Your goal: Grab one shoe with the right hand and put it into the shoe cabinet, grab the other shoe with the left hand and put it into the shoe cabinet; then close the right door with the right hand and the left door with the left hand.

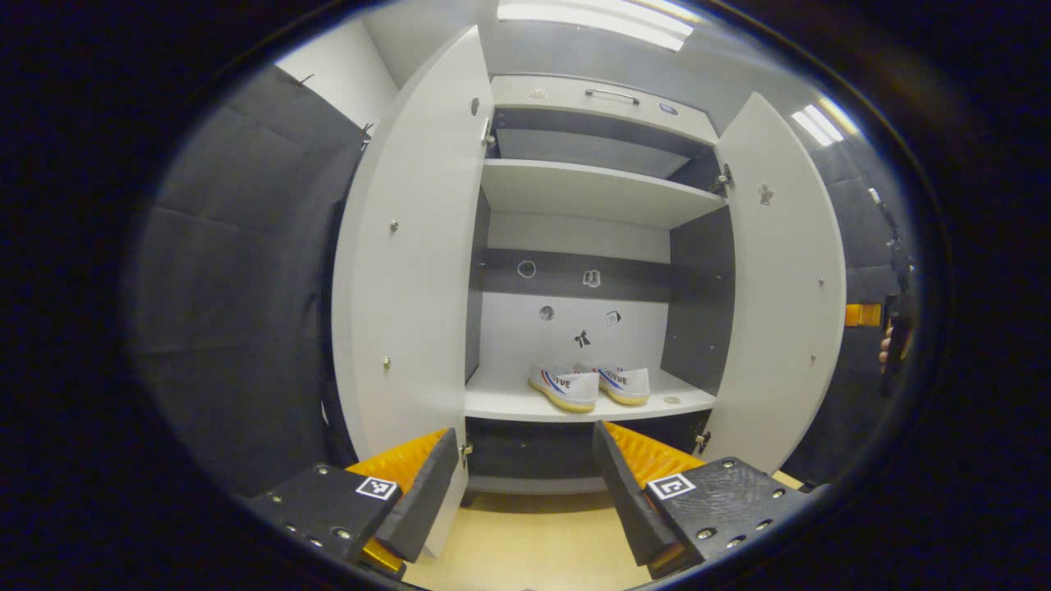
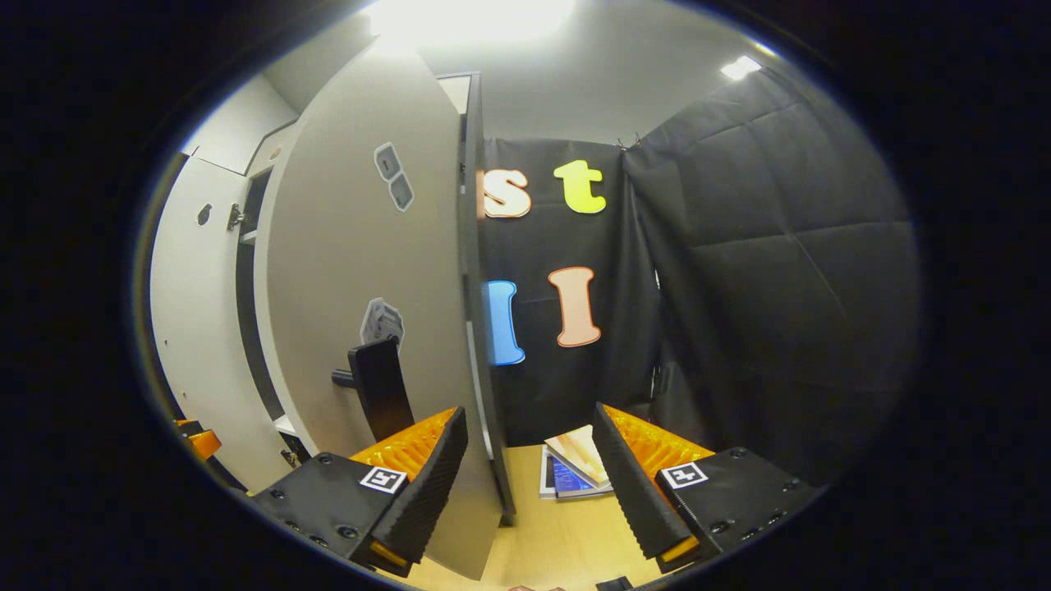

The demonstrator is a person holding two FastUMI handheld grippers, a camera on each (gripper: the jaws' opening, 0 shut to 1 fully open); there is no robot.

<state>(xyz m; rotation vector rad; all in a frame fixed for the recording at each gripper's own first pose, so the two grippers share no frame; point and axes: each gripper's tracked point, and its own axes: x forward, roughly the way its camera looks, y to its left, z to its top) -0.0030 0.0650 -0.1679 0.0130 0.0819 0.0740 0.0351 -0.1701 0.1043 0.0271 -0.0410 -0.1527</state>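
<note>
Shoes (image 1: 589, 387), a white pair with coloured side stripes and yellowish soles, sit side by side on the lower shelf (image 1: 509, 402) of the shoe cabinet (image 1: 587, 205), toes turned toward its left door (image 1: 410, 246). Both doors stand open in the left gripper view: the left door swung out on one side of the shelf, the right door (image 1: 784, 279) on the other. Stickers dot the cabinet's back panel above the shoes. Facing the cabinet from a little way back, the left gripper (image 1: 525, 484) has its fingers spread wide with nothing between them.

In the right gripper view, the right gripper (image 2: 530, 476) is also spread wide and holds nothing; the outer edge of the right door (image 2: 369, 271) stands between its fingers without visibly touching either. A dark handle (image 2: 379, 390) projects from that door's face just above the gripper's left finger (image 2: 423, 484). Beyond the door, some booklets (image 2: 575, 472) lie on the wooden floor (image 2: 558, 542).
</note>
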